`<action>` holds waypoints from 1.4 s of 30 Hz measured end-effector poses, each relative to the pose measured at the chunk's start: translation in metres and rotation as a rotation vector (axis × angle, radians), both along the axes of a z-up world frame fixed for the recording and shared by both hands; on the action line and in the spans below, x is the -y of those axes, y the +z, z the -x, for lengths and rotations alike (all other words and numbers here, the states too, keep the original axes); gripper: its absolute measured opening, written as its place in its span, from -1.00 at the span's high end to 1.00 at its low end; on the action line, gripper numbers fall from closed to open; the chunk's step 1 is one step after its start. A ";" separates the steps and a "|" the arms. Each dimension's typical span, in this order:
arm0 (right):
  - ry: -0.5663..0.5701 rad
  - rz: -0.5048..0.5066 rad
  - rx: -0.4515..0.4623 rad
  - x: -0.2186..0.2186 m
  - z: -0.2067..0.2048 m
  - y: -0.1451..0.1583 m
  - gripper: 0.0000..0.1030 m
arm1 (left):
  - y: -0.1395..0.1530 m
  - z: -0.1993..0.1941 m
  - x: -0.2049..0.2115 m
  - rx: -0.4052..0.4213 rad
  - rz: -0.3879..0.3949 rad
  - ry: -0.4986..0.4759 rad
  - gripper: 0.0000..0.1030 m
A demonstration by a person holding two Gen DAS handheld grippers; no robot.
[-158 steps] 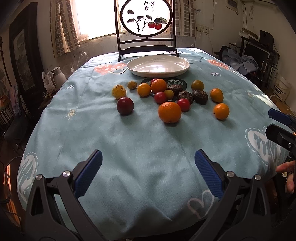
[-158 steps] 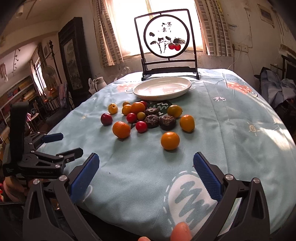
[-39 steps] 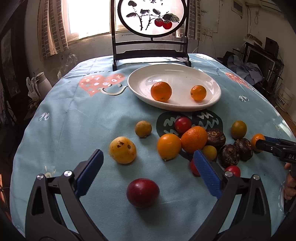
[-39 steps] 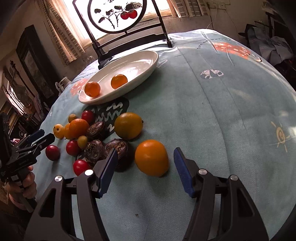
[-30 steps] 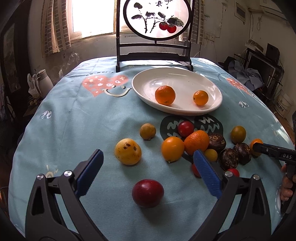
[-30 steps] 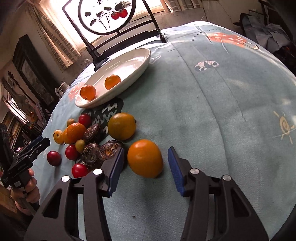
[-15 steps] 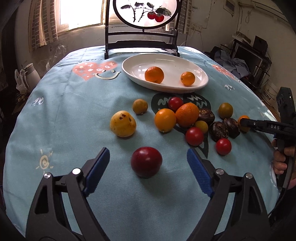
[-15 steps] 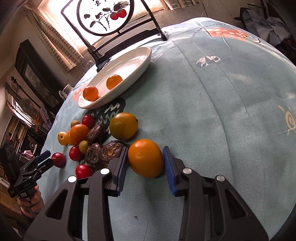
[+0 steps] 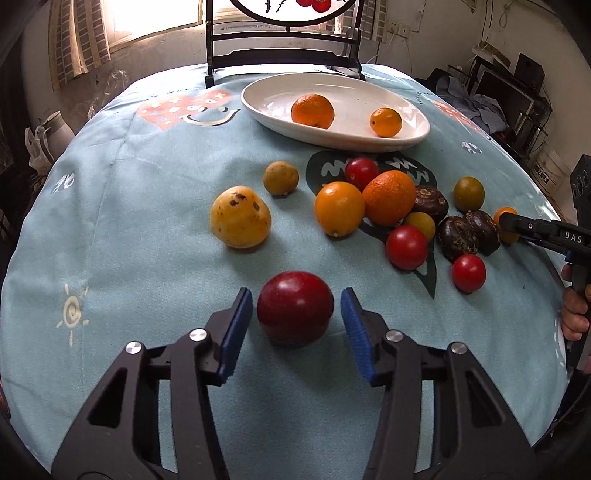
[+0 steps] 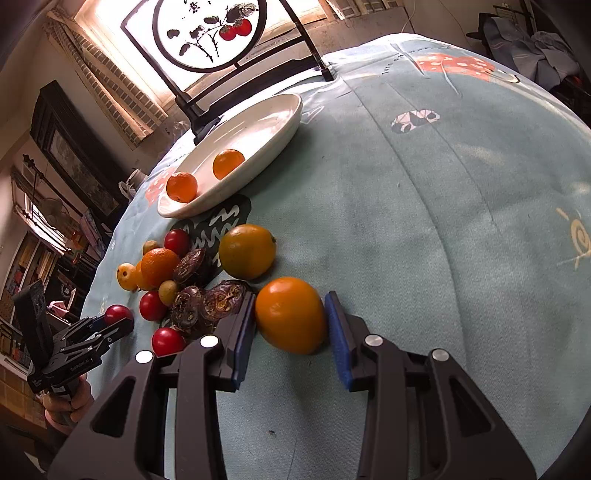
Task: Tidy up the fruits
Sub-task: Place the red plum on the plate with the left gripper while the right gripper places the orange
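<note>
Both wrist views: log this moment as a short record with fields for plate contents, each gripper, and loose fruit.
plate: two oranges, one larger, one smaller
left gripper: jaws just closing around the plum; thin gaps at both pads, no grip yet
right gripper: pads pressed on an orange fruit, resting on the cloth
loose fruit: about a dozen pieces clustered in front of the plate

I see a pale blue printed cloth [image 9: 155, 206] covering the round tabletop, a dark wooden stand holding a round painted panel [image 10: 207, 33] at its far edge, and striped curtains [image 9: 79, 40] beside a bright window.
</note>
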State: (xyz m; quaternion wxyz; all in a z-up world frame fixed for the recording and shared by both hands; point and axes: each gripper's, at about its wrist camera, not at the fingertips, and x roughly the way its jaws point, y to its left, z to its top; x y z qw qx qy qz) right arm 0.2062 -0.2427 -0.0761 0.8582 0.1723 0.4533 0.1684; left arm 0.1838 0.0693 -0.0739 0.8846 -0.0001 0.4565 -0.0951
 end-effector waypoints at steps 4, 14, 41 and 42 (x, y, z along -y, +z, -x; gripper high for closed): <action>0.006 -0.013 0.007 0.000 0.002 0.001 0.26 | 0.000 0.000 -0.001 0.000 0.008 0.002 0.24; 0.074 -0.034 0.147 -0.019 -0.012 0.051 0.26 | 0.053 -0.019 0.002 0.097 0.113 -0.010 0.24; 0.123 0.130 0.157 -0.069 -0.153 0.041 0.12 | 0.061 -0.182 0.088 0.088 -0.104 0.032 -0.48; 0.129 0.124 0.168 -0.068 -0.148 0.046 0.11 | 0.067 -0.174 0.082 0.099 -0.076 0.034 -0.51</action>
